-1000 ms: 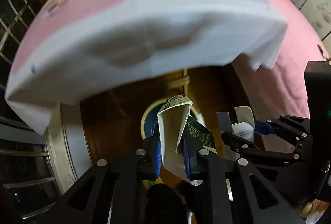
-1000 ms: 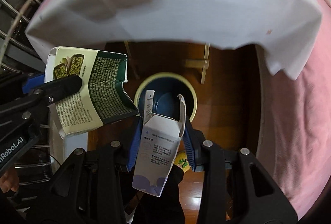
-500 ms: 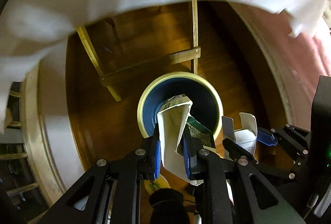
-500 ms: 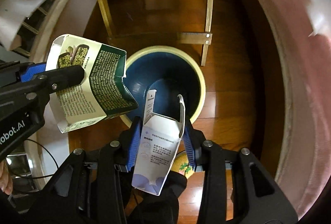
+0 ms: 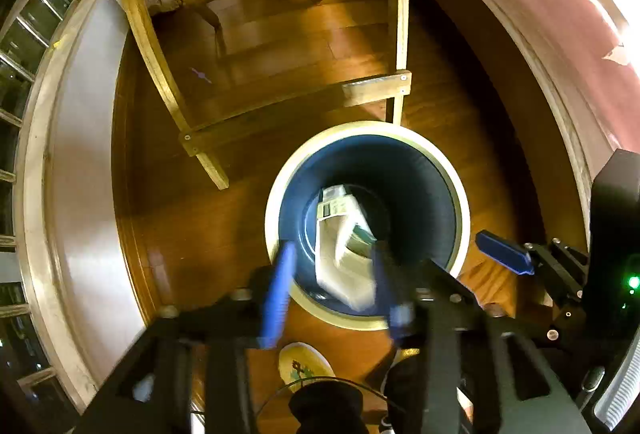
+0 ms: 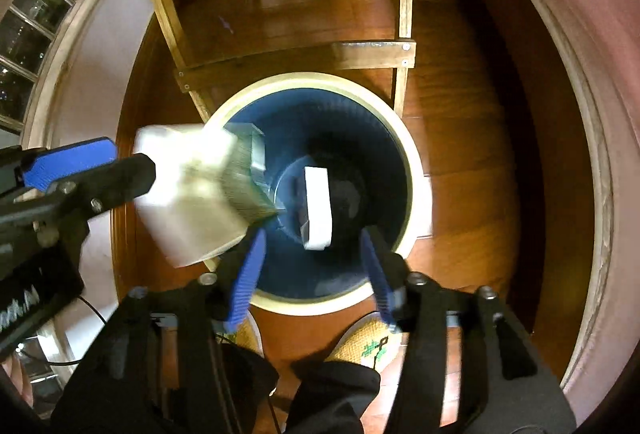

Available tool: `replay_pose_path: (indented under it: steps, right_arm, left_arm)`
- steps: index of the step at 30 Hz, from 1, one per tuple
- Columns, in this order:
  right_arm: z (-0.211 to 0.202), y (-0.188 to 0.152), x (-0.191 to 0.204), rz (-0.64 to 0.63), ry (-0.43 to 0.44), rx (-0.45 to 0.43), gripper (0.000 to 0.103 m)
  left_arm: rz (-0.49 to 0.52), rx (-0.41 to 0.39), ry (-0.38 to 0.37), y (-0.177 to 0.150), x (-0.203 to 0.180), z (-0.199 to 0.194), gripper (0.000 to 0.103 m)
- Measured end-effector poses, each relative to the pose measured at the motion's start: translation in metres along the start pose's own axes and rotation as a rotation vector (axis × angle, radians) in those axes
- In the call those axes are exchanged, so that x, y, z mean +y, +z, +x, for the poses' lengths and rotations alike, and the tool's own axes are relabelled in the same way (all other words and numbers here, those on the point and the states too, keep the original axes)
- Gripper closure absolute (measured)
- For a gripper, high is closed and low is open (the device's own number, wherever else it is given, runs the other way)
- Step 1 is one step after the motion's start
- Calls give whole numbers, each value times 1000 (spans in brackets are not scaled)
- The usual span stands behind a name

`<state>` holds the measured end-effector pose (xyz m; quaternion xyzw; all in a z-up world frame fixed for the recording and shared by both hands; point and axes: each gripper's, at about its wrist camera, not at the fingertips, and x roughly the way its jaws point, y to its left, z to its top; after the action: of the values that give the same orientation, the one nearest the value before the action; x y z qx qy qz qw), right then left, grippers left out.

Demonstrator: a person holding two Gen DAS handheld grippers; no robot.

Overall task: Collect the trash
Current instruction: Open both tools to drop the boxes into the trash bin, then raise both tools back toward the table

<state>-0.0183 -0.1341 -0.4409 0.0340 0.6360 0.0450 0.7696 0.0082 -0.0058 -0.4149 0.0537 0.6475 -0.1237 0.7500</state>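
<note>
A: What lies ahead of the right gripper?

B: A blue bin with a cream rim, on a wooden floor. The blue jaws are opening; a small white box sits beyond them, inside the bin, touching neither.

A: And to its left?

B: The left gripper, with a blurred carton over the rim.

Two opened cardboard cartons and a round bin, all over a wooden floor. Green-and-white carton, motion-blurred, tilted with its dark printed side toward the bin's middle, overlapping the near-left part of the rim with no pad pressing on it; smaller white carton seen end-on, upright, deep within the bin's opening, likewise free of any pad. Bin dark blue inside with a cream rim, standing upright just in front of a wooden crossbar.
</note>
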Motion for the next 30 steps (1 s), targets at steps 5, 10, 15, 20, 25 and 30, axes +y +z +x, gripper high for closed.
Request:
replay_pose_path:
  steps: [5,10,15,20,25,30]
  right_arm:
    - [-8,8,3,-3,-8,-21,40]
    - [-28,13,7,-2,-23,-38,40]
    - [-62,17,11,-6,-31,-55,39]
    - [-115,22,16,-31,-44,-70,38]
    - [-186,28,25,-87,-67,-103,34]
    - [-261,37,33,-122,-61,-157,34]
  left_arm:
    - [-18,-12,2,-4,9,-8,23]
    - [-27,-44,17,-6,12,-28,22]
    - [-43,-78,31,-3,14,-61,22]
    - [-66,-104,38,0,12,-109,22]
    - [-76,-131,28,0,5,-174,22]
    - [-86,-160,7,3,-1,-251,21]
